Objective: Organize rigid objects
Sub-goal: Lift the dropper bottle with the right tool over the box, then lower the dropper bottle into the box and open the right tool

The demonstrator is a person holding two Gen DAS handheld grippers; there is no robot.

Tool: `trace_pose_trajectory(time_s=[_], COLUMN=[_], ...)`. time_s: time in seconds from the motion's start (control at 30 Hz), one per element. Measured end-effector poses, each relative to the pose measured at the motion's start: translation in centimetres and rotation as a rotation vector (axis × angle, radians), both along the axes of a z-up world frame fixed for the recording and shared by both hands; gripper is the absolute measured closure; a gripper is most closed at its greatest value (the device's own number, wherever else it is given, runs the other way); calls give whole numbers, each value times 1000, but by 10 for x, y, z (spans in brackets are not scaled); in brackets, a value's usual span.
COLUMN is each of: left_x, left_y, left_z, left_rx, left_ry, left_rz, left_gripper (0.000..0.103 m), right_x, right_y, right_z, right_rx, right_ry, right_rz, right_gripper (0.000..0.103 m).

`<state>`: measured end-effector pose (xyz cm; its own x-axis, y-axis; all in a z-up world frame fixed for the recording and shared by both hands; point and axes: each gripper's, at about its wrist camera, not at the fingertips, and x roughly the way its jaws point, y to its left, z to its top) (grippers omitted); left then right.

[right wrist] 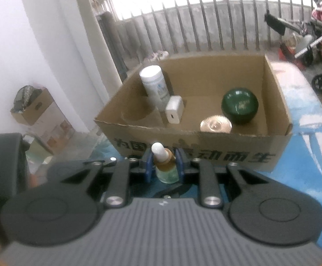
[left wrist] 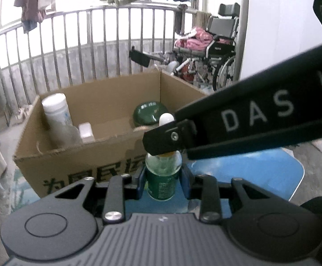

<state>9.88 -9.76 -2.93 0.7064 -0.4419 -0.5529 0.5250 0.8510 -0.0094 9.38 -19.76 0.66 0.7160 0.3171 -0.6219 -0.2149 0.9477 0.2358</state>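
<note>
My left gripper [left wrist: 163,177] is shut on a small bottle with a green label [left wrist: 162,182], held upright in front of the cardboard box [left wrist: 87,153]. My right gripper [right wrist: 163,166] is shut on a dropper bottle [right wrist: 164,165] with a white bulb and an amber neck. In the left wrist view the right gripper [left wrist: 161,141] reaches in from the right, just above the green-labelled bottle. The box [right wrist: 205,153] holds a white canister [right wrist: 154,84], a white charger block [right wrist: 174,109], a dark green round jar [right wrist: 239,106] and a gold disc [right wrist: 215,125].
The box stands on a blue tabletop [right wrist: 311,155]. Behind it runs a metal railing [left wrist: 76,44] with laundry hanging above. At the far right is a wheelchair [left wrist: 223,51] piled with pink cloth. A small carton [right wrist: 34,108] sits by the white wall at the left.
</note>
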Motion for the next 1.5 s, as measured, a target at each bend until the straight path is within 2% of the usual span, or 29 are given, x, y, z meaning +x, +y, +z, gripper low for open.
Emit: trace_pose_trajectory(time_s=[0.2, 0.33, 0.5, 0.63, 0.8, 0.93, 1.03, 1.2, 1.3, 1.4, 1.47, 1.5], left_x=[-7, 10, 63, 120, 188, 232, 256, 283, 292, 293, 291, 290], left_y=[8, 13, 17, 10, -4, -19, -25, -27, -27, -32, -34, -34], left_z=[32, 58, 80, 81, 62, 37, 22, 6, 3, 3, 1, 1], left_rx=[-11, -13, -37, -4, 54, 132, 157, 192, 205, 226, 232, 235], left_ry=[-61, -82, -10, 71, 172, 227, 268, 310, 305, 284, 282, 280], left_rz=[8, -6, -27, -27, -22, -2, 11, 30, 36, 29, 23, 18], left_gripper=[70, 70, 69, 70, 69, 70, 70, 70, 69, 64, 53, 53], right_x=[-15, -7, 37, 92, 174, 225, 257, 288, 300, 307, 310, 309], right_y=[4, 7, 5, -1, -17, -31, -39, -46, -47, -44, -40, -40], right_z=[33, 63, 93, 101, 82, 51, 25, -10, -23, -34, -44, -46], right_rx=[-4, -12, -8, 0, 56, 104, 138, 193, 207, 187, 166, 173], right_ry=[-53, -84, -63, -5, 98, 173, 221, 260, 273, 287, 301, 293], right_rz=[34, 71, 104, 103, 75, 51, 31, 20, 22, 34, 41, 43], right_gripper=[82, 82, 82, 82, 82, 82, 82, 82, 82, 82, 82, 82])
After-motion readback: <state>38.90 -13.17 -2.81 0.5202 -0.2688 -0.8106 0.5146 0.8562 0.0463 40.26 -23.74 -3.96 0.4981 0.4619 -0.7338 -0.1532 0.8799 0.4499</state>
